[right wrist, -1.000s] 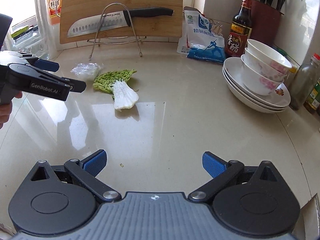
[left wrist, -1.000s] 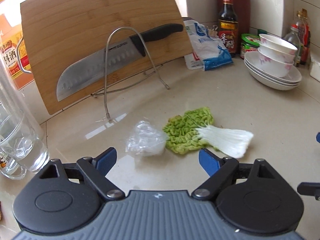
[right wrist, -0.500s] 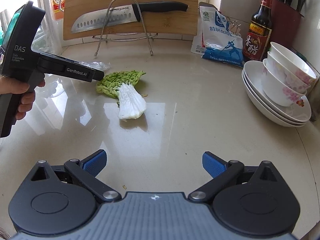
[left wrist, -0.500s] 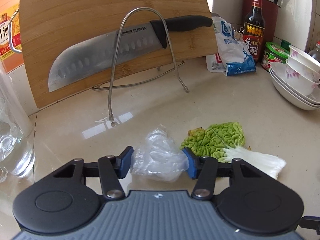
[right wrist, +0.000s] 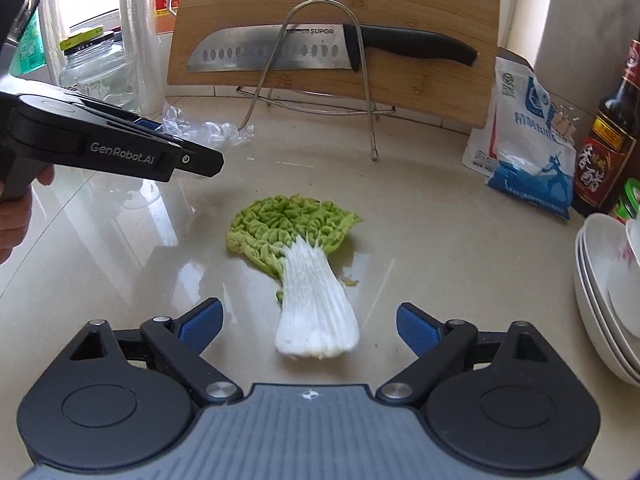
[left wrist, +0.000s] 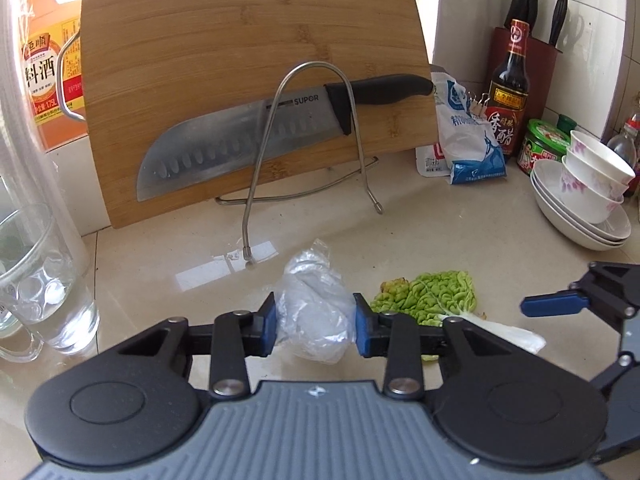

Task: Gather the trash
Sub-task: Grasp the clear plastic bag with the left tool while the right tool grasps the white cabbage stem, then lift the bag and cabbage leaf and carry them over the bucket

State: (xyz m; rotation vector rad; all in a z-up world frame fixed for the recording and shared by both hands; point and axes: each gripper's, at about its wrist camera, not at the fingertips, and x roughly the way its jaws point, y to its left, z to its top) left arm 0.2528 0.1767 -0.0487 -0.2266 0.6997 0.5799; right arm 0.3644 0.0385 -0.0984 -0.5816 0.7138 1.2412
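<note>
- Left wrist view: my left gripper [left wrist: 315,330] has just been closing, and its blue fingers [left wrist: 269,325] now press both sides of the crumpled clear plastic wrap [left wrist: 314,312]. I read it as grasped. The wad sits on the tabletop [left wrist: 420,232] just in front of the wire rack [left wrist: 308,136] that props the cutting board [left wrist: 248,80] and the cleaver [left wrist: 240,140].
- The film is soft and springy, so I judge that I should squeeze until the wad stops giving and then lift straight up. Dragging it toward the rack's foot could snag it.
- The cabbage leaf [left wrist: 432,294] lies just right of the wad, touching neither finger as far as I can see. The water glass [left wrist: 40,280] stands well to the left.
- Right wrist view: my right gripper [right wrist: 308,326] is released, though its fingers have just begun to narrow. The white stem of the cabbage leaf [right wrist: 316,320] lies between them, untouched.
- From here the leaf lies well in front of the wire rack [right wrist: 320,60]. I would drop lower so the pads meet the thick stem, not the frilly green end, which I expect would tear.
- The stacked bowls [right wrist: 608,296] sit well right of the rack, so I should keep the sweep narrow.
</note>
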